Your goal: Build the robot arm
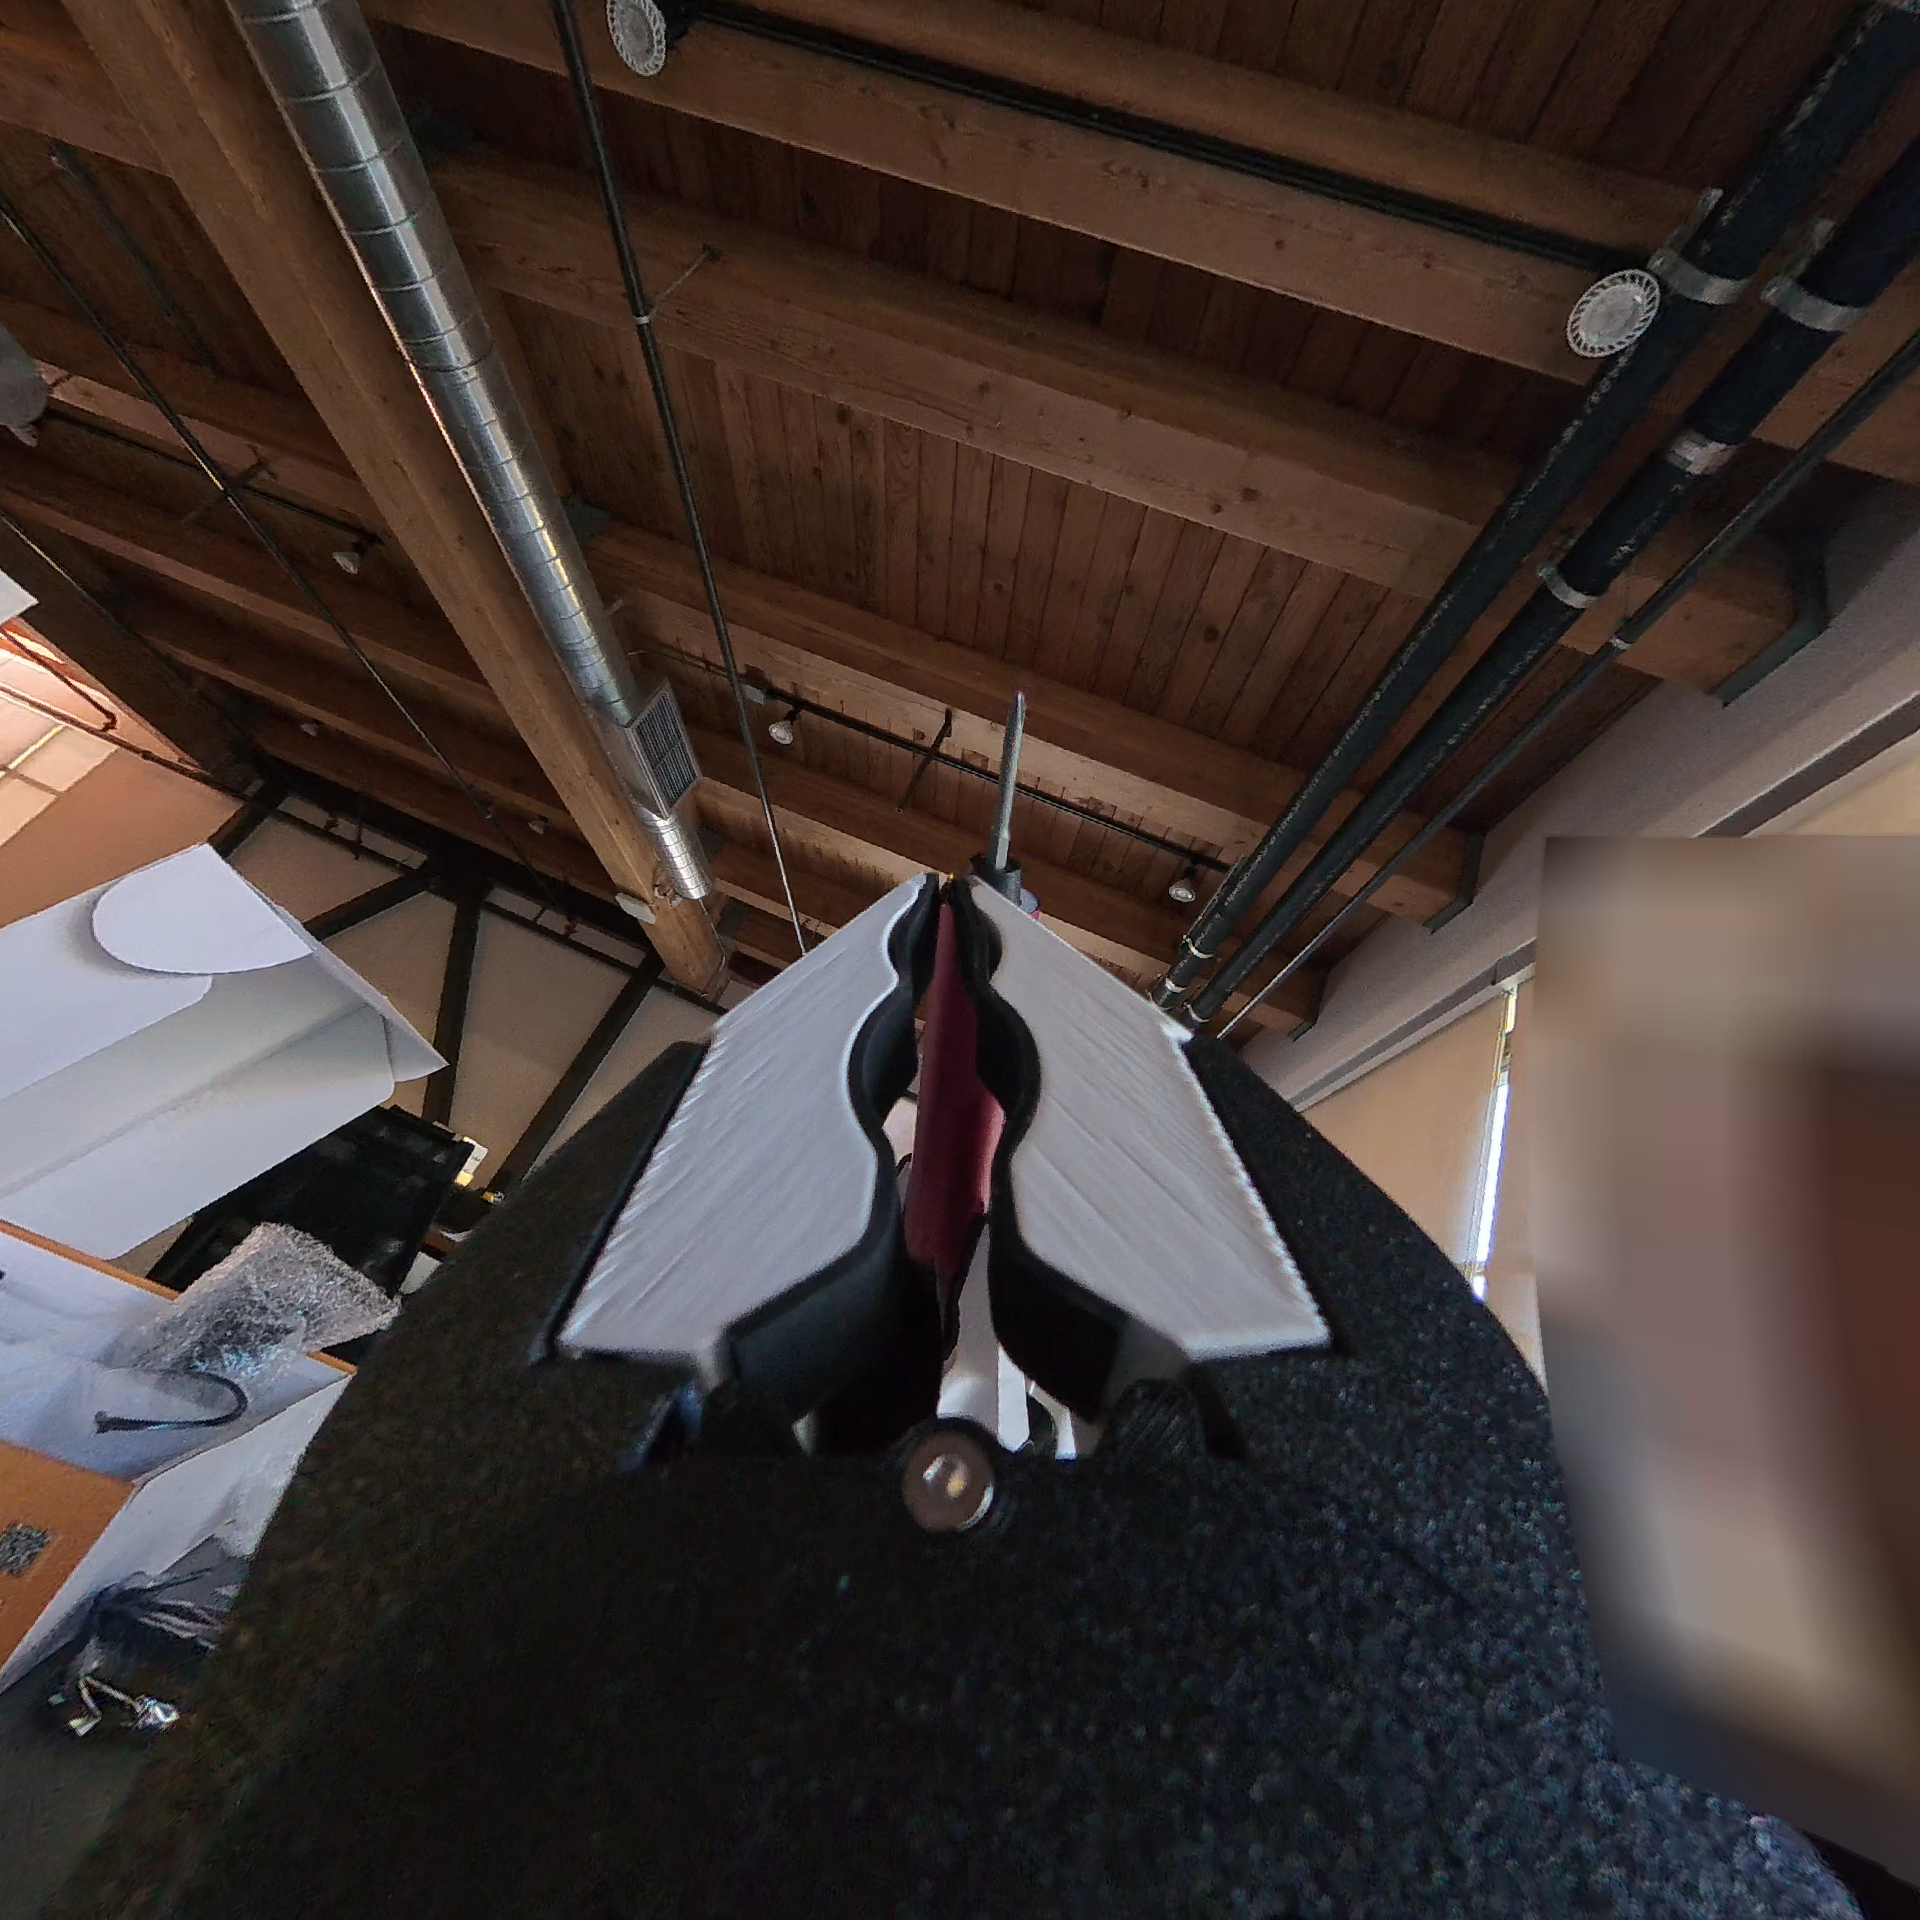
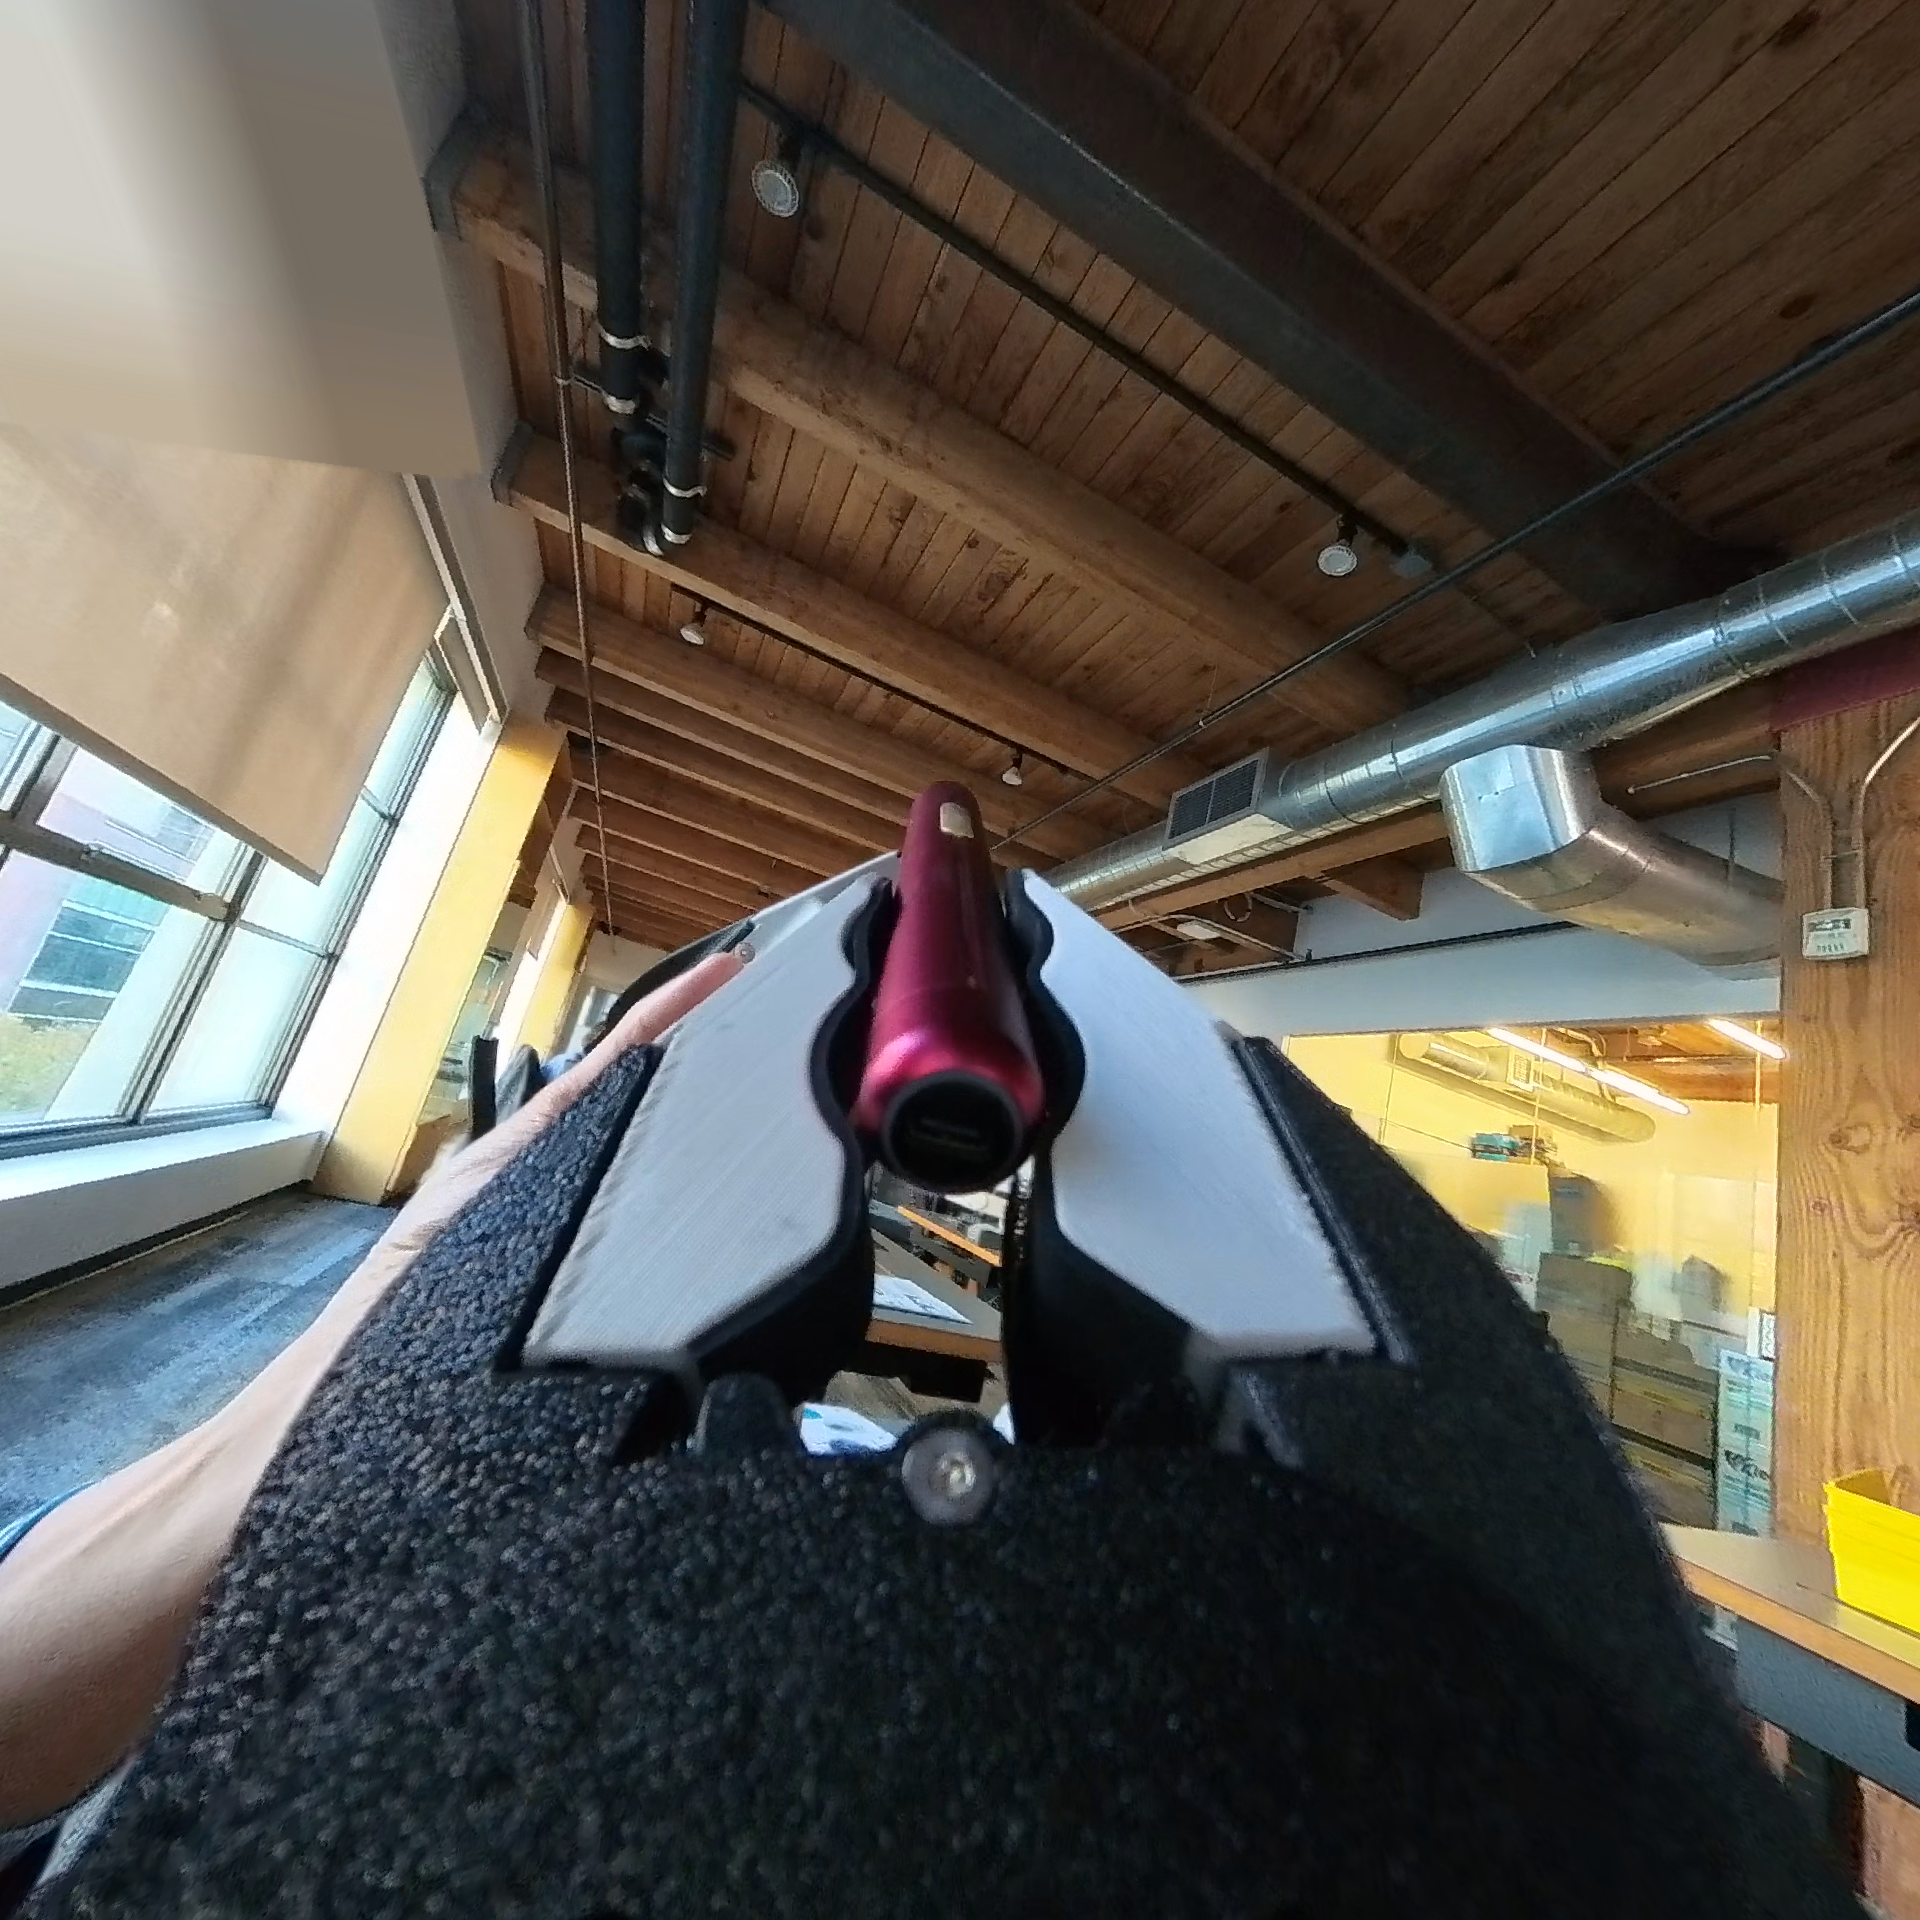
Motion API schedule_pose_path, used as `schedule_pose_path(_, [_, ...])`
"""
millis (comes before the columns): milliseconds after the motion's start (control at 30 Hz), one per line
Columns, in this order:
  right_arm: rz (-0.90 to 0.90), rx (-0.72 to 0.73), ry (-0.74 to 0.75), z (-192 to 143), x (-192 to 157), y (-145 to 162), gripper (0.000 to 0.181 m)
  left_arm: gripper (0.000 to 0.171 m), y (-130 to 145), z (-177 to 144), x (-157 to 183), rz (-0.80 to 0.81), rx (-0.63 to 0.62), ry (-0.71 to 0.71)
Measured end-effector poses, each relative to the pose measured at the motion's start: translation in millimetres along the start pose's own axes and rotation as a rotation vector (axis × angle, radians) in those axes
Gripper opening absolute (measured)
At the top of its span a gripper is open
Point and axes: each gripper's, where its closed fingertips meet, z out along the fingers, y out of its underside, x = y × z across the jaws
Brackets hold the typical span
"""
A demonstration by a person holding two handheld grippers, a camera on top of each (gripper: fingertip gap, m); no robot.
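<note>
The left gripper (image 1: 951,894) points up at the wooden ceiling (image 1: 935,416). Its white fingers (image 1: 769,1122) are pressed together on a red tool (image 1: 951,1091). The tool lies along the fingers, the long way. A thin metal bit (image 1: 1010,790) sticks out past the tips, up toward the ceiling. Down on the left are white paper bags (image 1: 156,1039) and some bubble wrap (image 1: 249,1309) on a table, well apart from the gripper. A silver duct (image 1: 468,436) runs across the ceiling.

The right gripper (image 2: 940,894) also points up, tilted toward a long room with windows (image 2: 156,914). It squeezes a red tool (image 2: 940,997) too. This tool also lies along the fingers, with its round black end (image 2: 951,1138) facing the camera and its rounded tip past the fingertips. A hand (image 2: 582,1049) shows just beside the left finger. A yellow bin (image 2: 1870,1548) sits on a table at the far right, well apart.

I cannot tell if both grippers hold one tool or two.
</note>
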Motion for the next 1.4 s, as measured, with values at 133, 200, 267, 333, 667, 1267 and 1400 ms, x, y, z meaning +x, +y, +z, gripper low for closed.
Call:
schedule_pose_path(133, [0.017,0.005,0.001,-2.0,4.0,-1.6,0.021,0.001,3.4,2.8,-3.6,-0.011,0.000,-0.004])
schedule_pose_path(200, [0.018,0.007,0.002,-3.0,5.4,-2.3,0.021,0.001,4.5,3.6,-4.5,-0.016,0.002,-0.004])
schedule_pose_path(267, [0.025,0.014,0.000,-4.0,6.4,-4.2,0.021,0.002,6.1,4.3,-4.6,-0.013,0.002,-0.005])
schedule_pose_path(333, [0.031,0.024,0.000,-5.0,7.5,-6.7,0.021,0.002,7.9,4.5,-4.7,-0.012,0.000,-0.006])
schedule_pose_path(667, [0.052,0.029,-0.027,-7.2,8.1,-10.3,0.022,0.001,11.8,4.9,-0.9,0.002,-0.010,-0.003])
schedule_pose_path(1267, [-0.163,-0.056,-0.041,-7.0,-5.7,-36.0,0.021,0.002,-35.6,-20.0,25.6,-0.177,0.124,0.179])
schedule_pose_path(1400, [-0.363,-0.131,-0.092,0.9,-39.4,-37.5,0.021,0.002,-45.0,-28.6,43.9,-0.232,0.130,0.308])
